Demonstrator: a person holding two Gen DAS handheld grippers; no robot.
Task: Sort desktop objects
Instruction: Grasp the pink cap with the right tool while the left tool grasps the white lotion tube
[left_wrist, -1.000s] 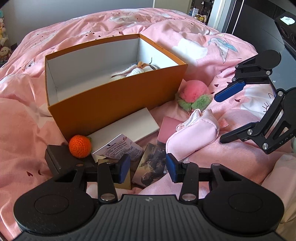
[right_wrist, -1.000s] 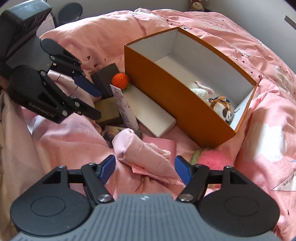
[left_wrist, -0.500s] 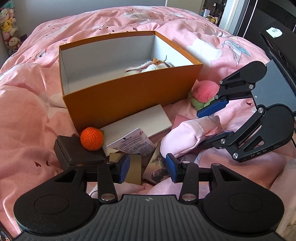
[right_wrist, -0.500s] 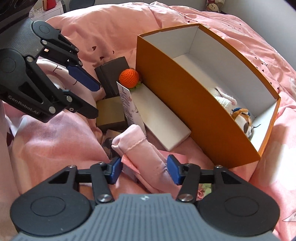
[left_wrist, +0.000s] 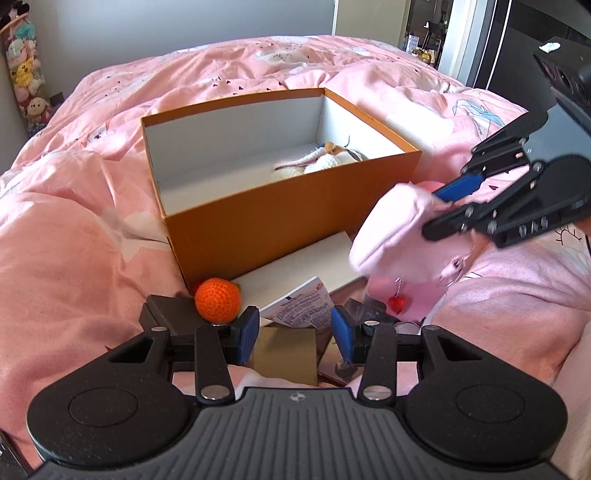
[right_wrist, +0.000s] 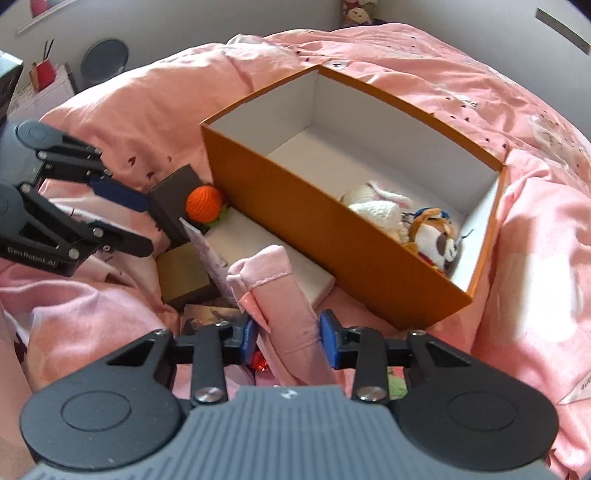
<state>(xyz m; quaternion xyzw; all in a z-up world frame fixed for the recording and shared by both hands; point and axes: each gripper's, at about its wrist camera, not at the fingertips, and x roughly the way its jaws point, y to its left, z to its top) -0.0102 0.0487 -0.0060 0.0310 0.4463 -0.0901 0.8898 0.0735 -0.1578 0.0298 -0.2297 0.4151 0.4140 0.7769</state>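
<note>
Pink bedding (left_wrist: 74, 240) covers the bed, with little things piled on it. Closest in the left wrist view, the left gripper (left_wrist: 293, 334) is about half open and holds nothing. A tan block (left_wrist: 286, 354) sits just past its tips, with a printed card (left_wrist: 299, 308) leaning behind that. A dark box (left_wrist: 170, 314) lies to the left, and an orange ball (left_wrist: 217, 298) rests on it.

The right gripper (right_wrist: 284, 338) is closing on a pink pouch (right_wrist: 284, 295), which is squeezed between its blue pads (right_wrist: 330, 343). In the left wrist view the pouch (left_wrist: 391, 236) is up off the bed, and a red charm (left_wrist: 397, 302) hangs under it. A picture card (right_wrist: 207, 315) lies on the bed under the pouch.

A flat white box (left_wrist: 295, 269) lies a bit further on, against the big orange box (left_wrist: 277, 218). The orange box is open on top. A white knitted toy (right_wrist: 376, 210) and a brown and white plush (right_wrist: 437, 240) lie inside, at one end. Far off, plush toys (left_wrist: 26, 74) stand stacked by the wall.
</note>
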